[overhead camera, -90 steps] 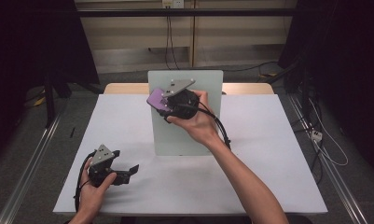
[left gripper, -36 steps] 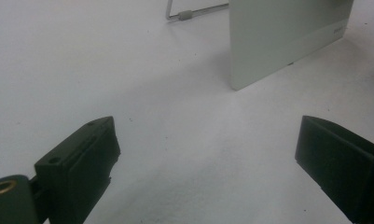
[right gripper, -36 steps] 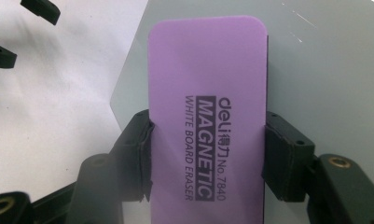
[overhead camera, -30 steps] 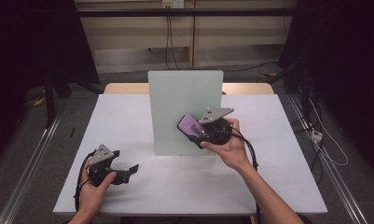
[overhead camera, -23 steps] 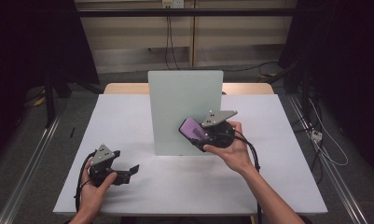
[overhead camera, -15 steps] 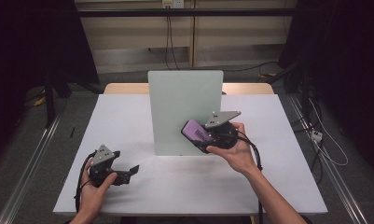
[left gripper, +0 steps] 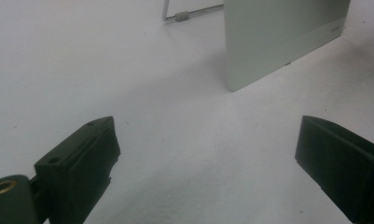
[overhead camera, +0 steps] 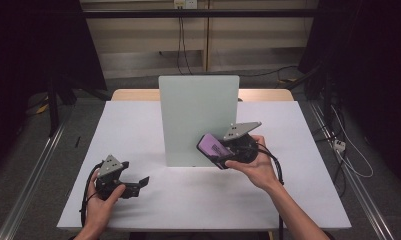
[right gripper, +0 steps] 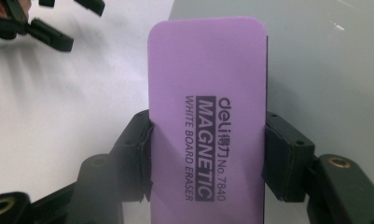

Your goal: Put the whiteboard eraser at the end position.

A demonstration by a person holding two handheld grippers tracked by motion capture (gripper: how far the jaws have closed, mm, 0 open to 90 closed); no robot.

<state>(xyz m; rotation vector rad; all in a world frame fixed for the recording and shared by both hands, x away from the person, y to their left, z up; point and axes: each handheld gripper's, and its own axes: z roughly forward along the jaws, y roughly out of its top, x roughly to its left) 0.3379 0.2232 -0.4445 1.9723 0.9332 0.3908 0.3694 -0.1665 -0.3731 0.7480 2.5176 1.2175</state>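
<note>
The right tool (overhead camera: 215, 152) pinches the purple eraser (right gripper: 205, 121) against the whiteboard's (overhead camera: 195, 115) lower right; it should press flat and sweep evenly; the left tool (overhead camera: 138, 184), spread, rests on the bench (overhead camera: 298, 200).

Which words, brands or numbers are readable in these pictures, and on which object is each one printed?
"deli", then small characters too small to read, "No. 7840": purple eraser
"MAGNETIC": same eraser
"WHITE BOARD ERASER": same eraser
Small mark on the whiteboard corner: too small to read
</note>
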